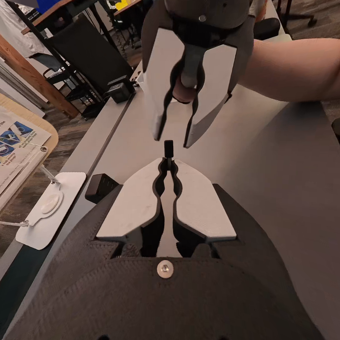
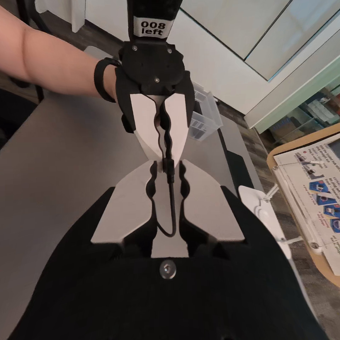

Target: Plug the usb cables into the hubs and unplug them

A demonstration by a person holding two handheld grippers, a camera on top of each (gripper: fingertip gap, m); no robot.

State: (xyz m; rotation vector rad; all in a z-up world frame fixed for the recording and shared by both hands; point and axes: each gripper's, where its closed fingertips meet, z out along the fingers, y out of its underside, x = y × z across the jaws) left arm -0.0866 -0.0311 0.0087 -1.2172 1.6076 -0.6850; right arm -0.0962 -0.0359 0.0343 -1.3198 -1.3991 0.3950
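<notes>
The left gripper (image 1: 168, 160) is clenched on a black plug (image 1: 168, 148) held above the grey table (image 1: 257, 165), while the right gripper (image 2: 168, 161), parted, faces it around the plug, likely a handover before plugging into the hub (image 1: 100, 187) at near left.

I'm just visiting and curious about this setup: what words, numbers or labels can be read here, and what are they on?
I don't copy writing out, so here is what bears it.
White label on the body of the left gripper: two short lines of black print, legible.
Instruction sheet with blue pictures, beside the table: coloured printed lines, mostly small and blurred.
No other writing is visible.
</notes>
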